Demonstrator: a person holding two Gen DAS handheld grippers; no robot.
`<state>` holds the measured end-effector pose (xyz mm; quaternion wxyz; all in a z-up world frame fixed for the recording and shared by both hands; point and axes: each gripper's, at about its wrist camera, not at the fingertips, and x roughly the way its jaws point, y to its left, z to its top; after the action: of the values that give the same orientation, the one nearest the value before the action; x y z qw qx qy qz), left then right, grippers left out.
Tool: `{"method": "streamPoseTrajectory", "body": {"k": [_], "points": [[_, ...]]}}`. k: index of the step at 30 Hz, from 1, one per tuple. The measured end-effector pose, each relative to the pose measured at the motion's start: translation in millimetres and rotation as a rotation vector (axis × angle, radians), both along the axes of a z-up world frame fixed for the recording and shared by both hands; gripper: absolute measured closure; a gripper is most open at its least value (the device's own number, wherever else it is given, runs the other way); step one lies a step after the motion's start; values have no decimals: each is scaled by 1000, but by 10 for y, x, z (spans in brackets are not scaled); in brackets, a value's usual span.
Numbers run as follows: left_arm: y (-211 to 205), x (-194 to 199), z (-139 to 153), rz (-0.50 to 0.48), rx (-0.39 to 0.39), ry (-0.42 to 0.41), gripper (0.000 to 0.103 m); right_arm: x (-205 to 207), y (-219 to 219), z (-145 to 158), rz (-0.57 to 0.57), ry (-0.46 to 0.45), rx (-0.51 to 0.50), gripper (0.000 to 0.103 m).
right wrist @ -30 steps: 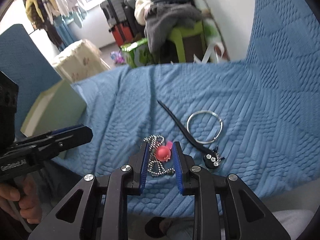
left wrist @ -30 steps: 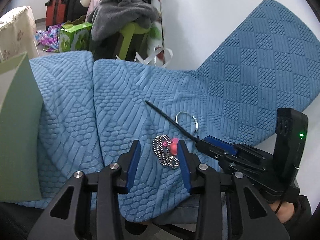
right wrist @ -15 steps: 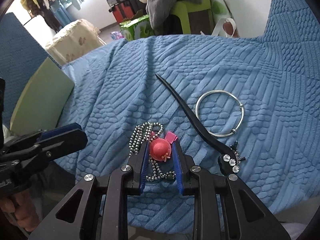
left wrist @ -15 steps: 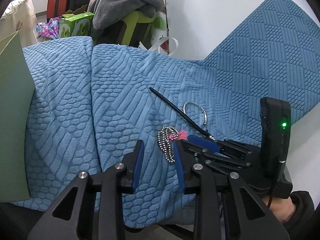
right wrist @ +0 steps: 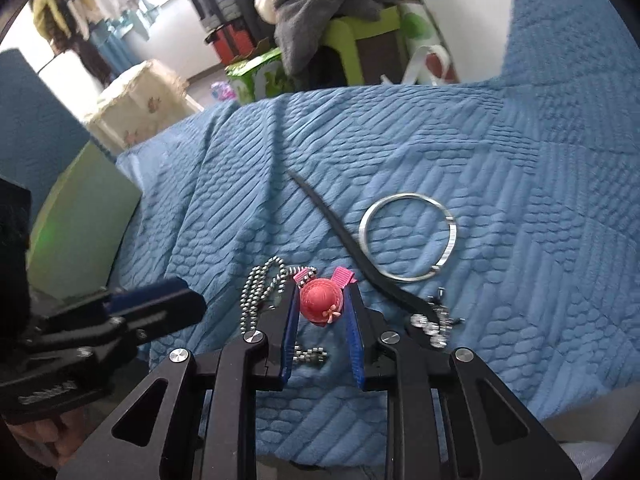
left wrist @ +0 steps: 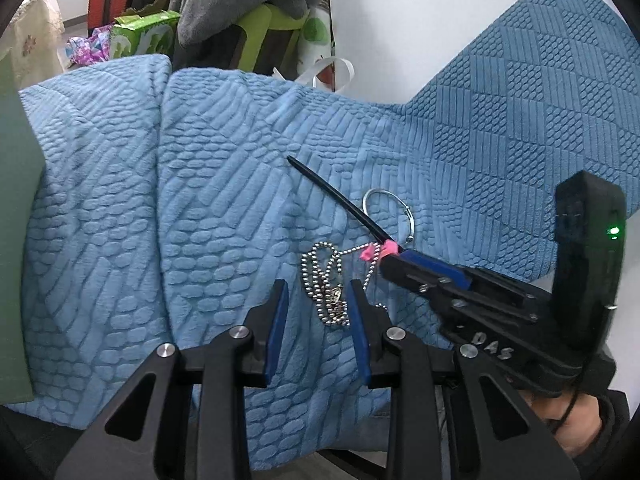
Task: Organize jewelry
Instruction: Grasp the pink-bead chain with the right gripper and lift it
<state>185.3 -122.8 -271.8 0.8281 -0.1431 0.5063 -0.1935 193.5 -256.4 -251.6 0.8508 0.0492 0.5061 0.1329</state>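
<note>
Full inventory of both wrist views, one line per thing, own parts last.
blanket: 1, blue, textured, covers the work surface
ball chain: 1, silver, bunched between the two tools
hat clip: 1, red hat on pink ribbon, between the right tool's pads
hair stick: 1, black, rhinestone end, lying diagonally beside the ring
ring: 1, silver, flat on the blanket, right of the stick
board: 1, pale green, left edge
clutter: grey clothes on a green stool, green box, background
left tool: black, blue pads, open around the chain
right tool: black, blue pads, closed on the hat clip
hand: holds the right tool's handle
</note>
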Motion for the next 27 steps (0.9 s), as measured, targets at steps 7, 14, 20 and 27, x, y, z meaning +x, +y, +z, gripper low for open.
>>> {"method": "streamPoseTrajectory", "body": {"k": [7, 14, 20, 27], "points": [[-282, 63, -136, -47, 37, 7, 72, -18, -171, 27, -51, 0, 44, 87], [-449, 124, -200, -65, 141, -15, 72, -33, -307, 37, -89, 5, 86, 87], [-525, 146, -225, -82, 200, -18, 96, -51, -313, 22, -88, 16, 93, 87], [-373, 119, -56, -51, 123, 0, 101, -100, -236, 39, -76, 30, 69, 87]]}}
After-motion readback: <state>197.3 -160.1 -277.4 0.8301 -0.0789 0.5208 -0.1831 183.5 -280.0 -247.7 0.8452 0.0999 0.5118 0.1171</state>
